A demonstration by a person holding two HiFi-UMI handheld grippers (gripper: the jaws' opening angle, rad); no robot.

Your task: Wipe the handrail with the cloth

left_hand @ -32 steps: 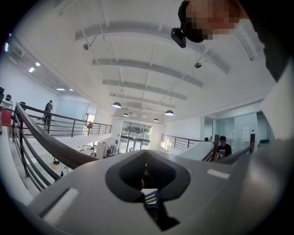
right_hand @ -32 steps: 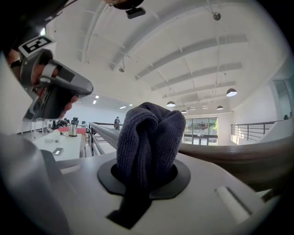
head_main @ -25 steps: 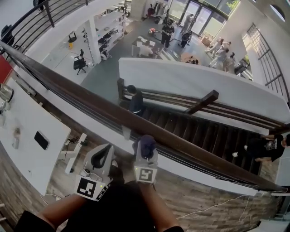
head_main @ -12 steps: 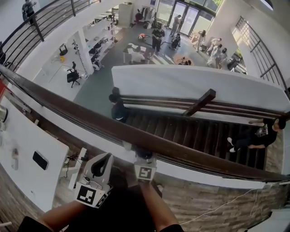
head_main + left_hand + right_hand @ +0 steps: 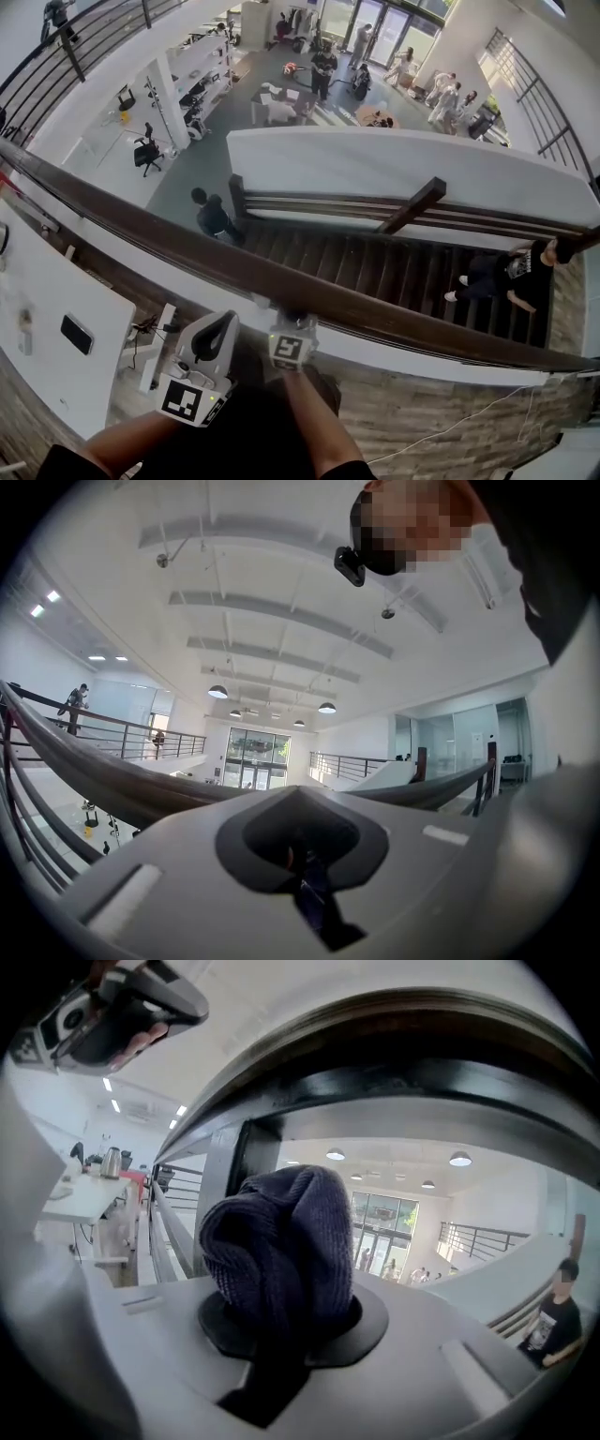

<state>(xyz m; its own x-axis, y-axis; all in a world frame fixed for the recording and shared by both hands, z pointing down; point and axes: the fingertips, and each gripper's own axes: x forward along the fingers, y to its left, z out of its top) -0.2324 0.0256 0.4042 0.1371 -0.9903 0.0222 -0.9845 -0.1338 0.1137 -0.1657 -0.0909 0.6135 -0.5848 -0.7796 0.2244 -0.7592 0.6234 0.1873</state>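
Wiping seems barely begun: right gripper (image 5: pixel 293 324) pinches the dark cloth (image 5: pixel 281 1241) under the handrail (image 5: pixel 187 246); left gripper (image 5: pixel 215 337) closed, empty.

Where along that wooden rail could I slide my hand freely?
The handrail is bare along its stretch left of the right gripper and again rightward above the stairs. It is crowded only where the right gripper holds the cloth, left gripper beside.

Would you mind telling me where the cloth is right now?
The cloth is bunched between the jaws of the right gripper, just beneath the wooden handrail, lower middle of the head view.
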